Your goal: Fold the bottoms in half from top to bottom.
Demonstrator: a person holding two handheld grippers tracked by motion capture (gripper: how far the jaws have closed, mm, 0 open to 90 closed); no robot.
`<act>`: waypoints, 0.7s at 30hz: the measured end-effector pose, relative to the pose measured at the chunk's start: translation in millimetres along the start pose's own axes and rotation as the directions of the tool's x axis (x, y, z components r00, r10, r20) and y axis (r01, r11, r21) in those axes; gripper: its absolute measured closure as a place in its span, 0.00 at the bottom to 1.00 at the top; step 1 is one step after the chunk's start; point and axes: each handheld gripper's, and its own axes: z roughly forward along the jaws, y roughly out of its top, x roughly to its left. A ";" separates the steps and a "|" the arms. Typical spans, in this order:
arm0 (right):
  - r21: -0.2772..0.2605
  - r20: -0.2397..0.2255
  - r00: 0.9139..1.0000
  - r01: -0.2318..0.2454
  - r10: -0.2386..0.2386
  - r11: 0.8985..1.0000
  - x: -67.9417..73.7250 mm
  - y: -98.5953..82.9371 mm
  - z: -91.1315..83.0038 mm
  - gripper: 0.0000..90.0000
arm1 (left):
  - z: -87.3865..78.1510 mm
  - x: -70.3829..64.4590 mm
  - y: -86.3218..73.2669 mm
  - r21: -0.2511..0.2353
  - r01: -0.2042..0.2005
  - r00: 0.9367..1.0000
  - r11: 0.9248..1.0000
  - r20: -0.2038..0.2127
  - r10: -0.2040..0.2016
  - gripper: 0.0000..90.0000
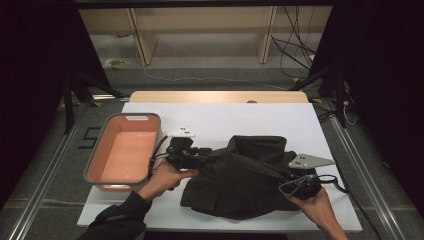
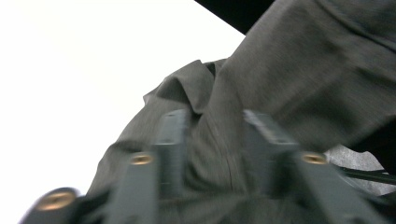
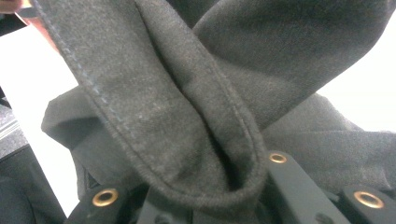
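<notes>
Both hand-held grippers, left (image 1: 200, 152) and right (image 1: 292, 176), are clamped on the dark grey woven garment (image 1: 245, 172), stretched crosswise between them; the salmon plastic basket (image 1: 100, 155) lies beside the left.

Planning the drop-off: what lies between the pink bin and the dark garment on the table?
In the high view, the left tongs and their hand lie between the pink bin and the dark garment, over white table.

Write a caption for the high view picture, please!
Two tongs grip a dark garment beside a pink tub.
</notes>
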 end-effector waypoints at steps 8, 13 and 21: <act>-0.002 0.003 1.000 -0.018 0.018 1.000 0.8 -0.7 -6.0 0.78 | 43.6 -6.3 -0.6 0.072 0.015 0.994 0.997 0.111 -0.023 0.98; 0.015 -0.007 0.998 -0.058 0.058 0.998 -2.0 -5.3 -19.2 0.57 | 47.2 -6.8 -14.8 0.110 0.001 0.990 0.994 0.137 -0.016 0.99; -0.003 0.090 0.990 -0.113 0.113 0.994 -14.7 -26.8 -57.9 0.54 | 48.0 -12.7 -26.8 0.150 -0.078 0.991 0.986 0.119 0.060 0.99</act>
